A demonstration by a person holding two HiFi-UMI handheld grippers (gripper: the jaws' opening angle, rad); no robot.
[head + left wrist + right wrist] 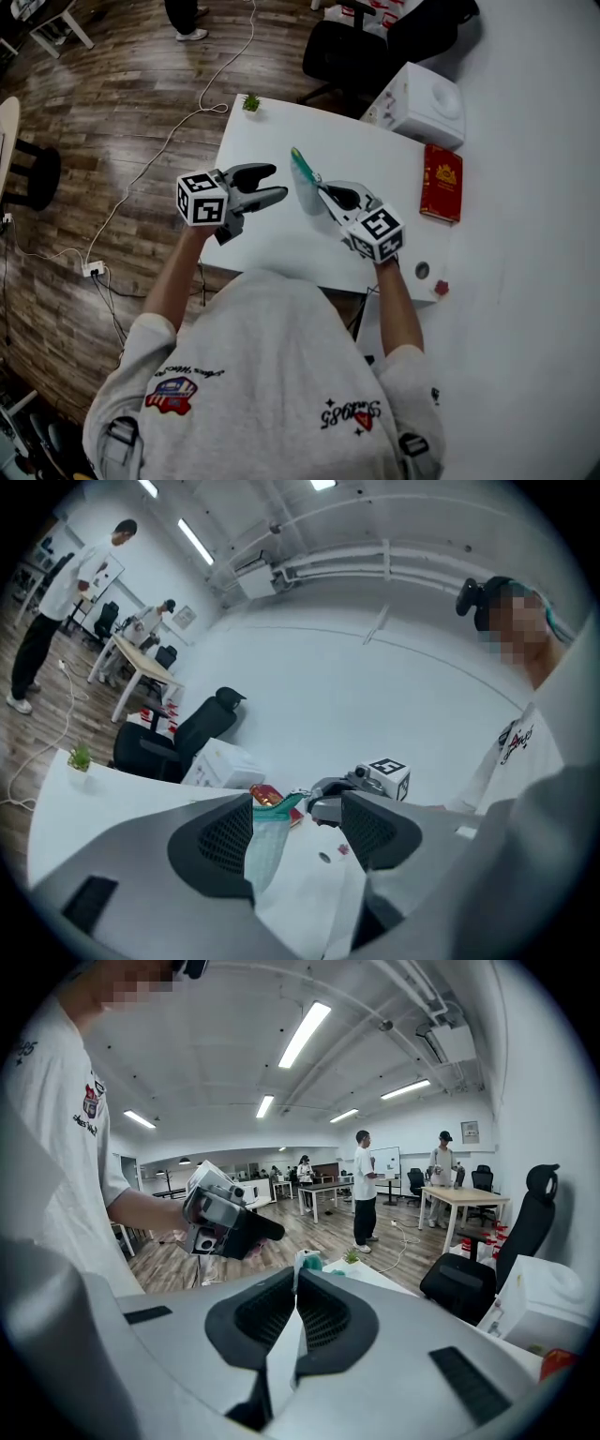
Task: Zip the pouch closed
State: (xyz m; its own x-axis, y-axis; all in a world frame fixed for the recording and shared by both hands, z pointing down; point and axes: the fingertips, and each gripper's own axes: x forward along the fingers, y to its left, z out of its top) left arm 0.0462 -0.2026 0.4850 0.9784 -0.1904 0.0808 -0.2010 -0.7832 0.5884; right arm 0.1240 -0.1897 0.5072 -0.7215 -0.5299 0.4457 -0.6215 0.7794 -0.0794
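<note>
A translucent pouch (306, 178) with a teal zipper edge is held up above the white table (281, 131). My right gripper (325, 194) is shut on the pouch's edge. In the right gripper view the pouch (306, 1264) runs as a thin strip out from between the closed jaws of the right gripper (293, 1303). My left gripper (278, 182) stands open just left of the pouch, pointing at it and apart from it. Through the open left gripper (300, 832), the pouch (264, 840) hangs ahead beyond its jaws, with the right gripper (323, 802) gripping it near the teal top.
A red book (442, 183) and a white box (427, 103) sit at the table's right side, a small plant (250, 102) at its far corner. Two small items (422, 270) lie near the front right edge. A black chair (342, 52) stands behind the table; cables cross the wood floor.
</note>
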